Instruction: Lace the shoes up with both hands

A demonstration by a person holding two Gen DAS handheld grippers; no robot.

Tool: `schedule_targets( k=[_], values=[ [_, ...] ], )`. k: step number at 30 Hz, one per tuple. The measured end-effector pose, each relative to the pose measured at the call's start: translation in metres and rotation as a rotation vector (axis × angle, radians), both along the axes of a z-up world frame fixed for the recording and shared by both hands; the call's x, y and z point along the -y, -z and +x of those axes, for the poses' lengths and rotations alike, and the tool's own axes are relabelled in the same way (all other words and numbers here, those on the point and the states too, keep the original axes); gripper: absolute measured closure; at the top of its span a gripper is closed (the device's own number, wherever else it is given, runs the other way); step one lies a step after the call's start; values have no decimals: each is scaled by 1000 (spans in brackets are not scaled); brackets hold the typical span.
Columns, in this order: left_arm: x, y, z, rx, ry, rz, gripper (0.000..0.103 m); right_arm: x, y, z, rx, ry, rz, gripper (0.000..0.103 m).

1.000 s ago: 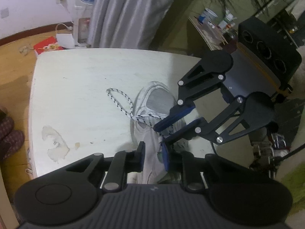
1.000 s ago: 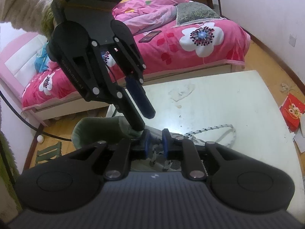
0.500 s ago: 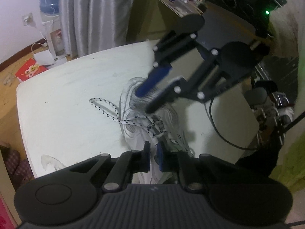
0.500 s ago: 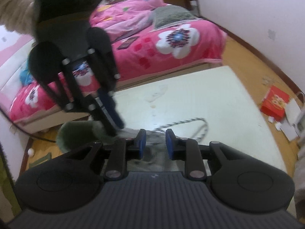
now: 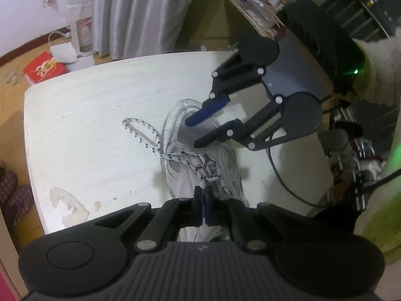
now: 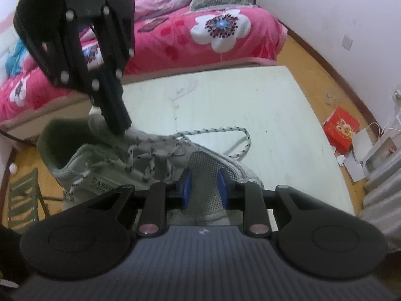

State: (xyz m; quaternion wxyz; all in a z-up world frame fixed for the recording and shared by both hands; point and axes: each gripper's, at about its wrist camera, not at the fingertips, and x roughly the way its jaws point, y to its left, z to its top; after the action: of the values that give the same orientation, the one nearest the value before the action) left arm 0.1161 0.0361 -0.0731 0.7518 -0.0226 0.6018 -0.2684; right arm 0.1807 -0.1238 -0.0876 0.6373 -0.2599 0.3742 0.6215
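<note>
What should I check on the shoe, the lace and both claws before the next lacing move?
1. Shoe resting on the table: ok.
2. Left claw closed: ok, pads together over the tongue end of the lacing.
3. Left claw actually pinching a lace strand: cannot tell, the pads hide it.
4. Right claw free of the lace: ok, jaws parted over the mesh toe, nothing between them.
5. Lace loop lying free on the table beside the shoe: ok.
6. Lace threaded through all eyelets: cannot tell, the crossings look loose and tangled.
</note>
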Motion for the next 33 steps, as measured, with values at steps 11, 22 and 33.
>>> schedule_targets(
  k=[11,22,33],
  values=[
    [-17,-22,-22,9,-72,41,103,-12,4,-12,38,21,-72,81],
    [18,-5,-14,-14,-124,13,89,-13,0,-17,39,67,-85,81],
    [11,17,11,-215,-349,-5,98,-8,3,-16,30,108,-54,81]
  ],
)
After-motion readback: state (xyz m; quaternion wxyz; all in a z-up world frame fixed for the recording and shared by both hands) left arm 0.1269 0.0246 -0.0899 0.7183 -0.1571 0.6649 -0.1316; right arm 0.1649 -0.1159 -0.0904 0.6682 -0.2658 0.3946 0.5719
